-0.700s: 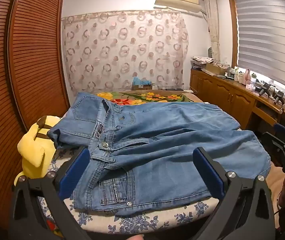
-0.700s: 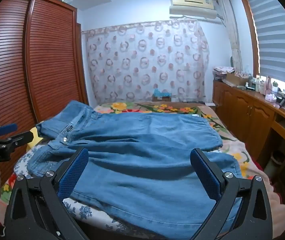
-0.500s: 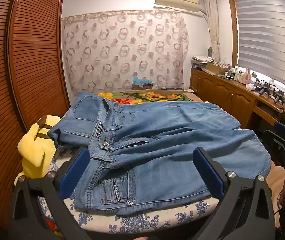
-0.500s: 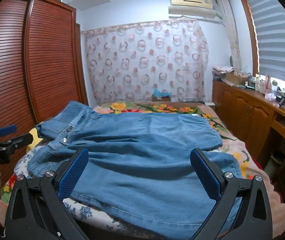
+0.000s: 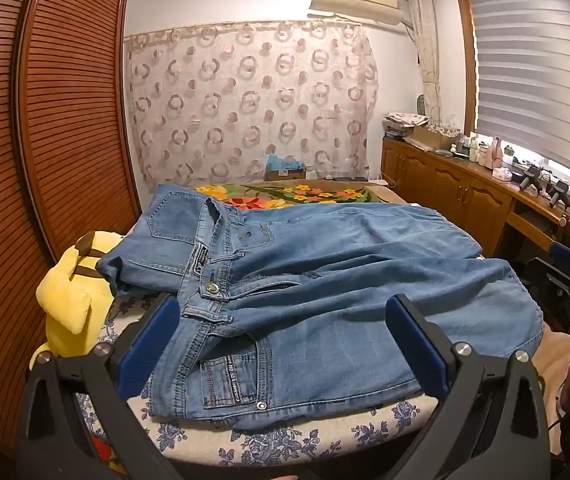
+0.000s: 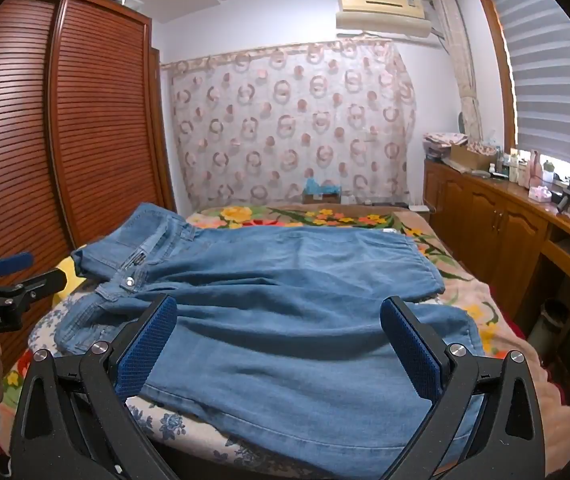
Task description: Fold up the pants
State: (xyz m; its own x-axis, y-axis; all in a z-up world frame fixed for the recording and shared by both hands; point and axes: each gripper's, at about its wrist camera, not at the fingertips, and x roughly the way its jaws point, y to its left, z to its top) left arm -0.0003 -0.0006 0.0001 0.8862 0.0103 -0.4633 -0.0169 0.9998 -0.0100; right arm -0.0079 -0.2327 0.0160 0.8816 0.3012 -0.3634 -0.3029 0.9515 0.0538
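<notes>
Your left gripper and right gripper both stand spread wide with nothing between their pads, hovering above the near edge of the jeans, which lie flat ahead across the bed, waistband toward the left one. Beyond them are a patterned curtain and a wooden cabinet to the right. Left of the left gripper, a yellow plush toy is partly hidden under the denim.
</notes>
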